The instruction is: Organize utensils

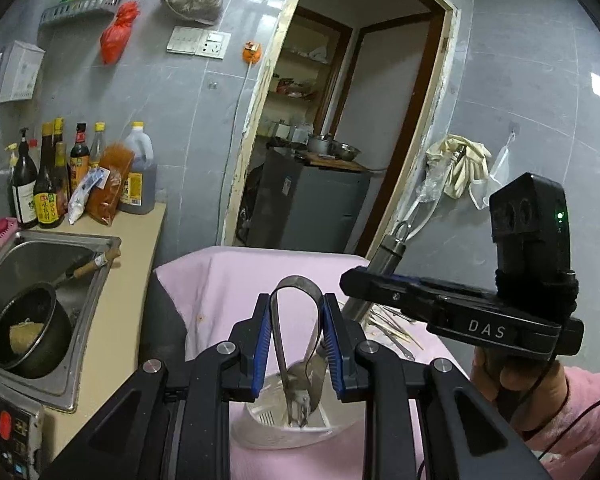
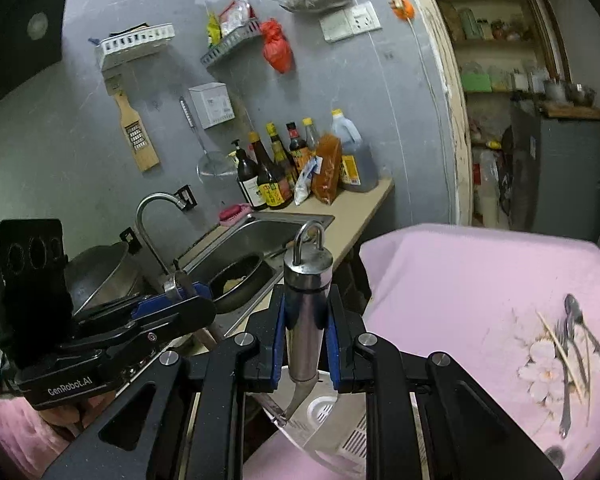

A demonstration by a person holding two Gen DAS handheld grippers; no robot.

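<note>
My left gripper [image 1: 296,340] is shut on steel tongs [image 1: 278,320], looped end up, tips down in a white plastic utensil holder [image 1: 268,416] on the pink cloth. My right gripper [image 2: 306,344] is shut on the thick steel handle of a utensil [image 2: 306,300] with a ring at its top, its lower end down in the same white holder [image 2: 340,432]. In the left wrist view that handle [image 1: 386,254] and the right gripper [image 1: 460,312] stand just right of the tongs. A spoon, forks and chopsticks [image 2: 572,344] lie on the cloth to the right.
A pink-covered table [image 2: 480,280] holds the holder. To the left is a steel sink [image 1: 28,256] with a dark pan [image 1: 24,328], a faucet [image 2: 152,216], and sauce bottles [image 2: 284,168] on the counter. A doorway [image 1: 340,120] opens behind.
</note>
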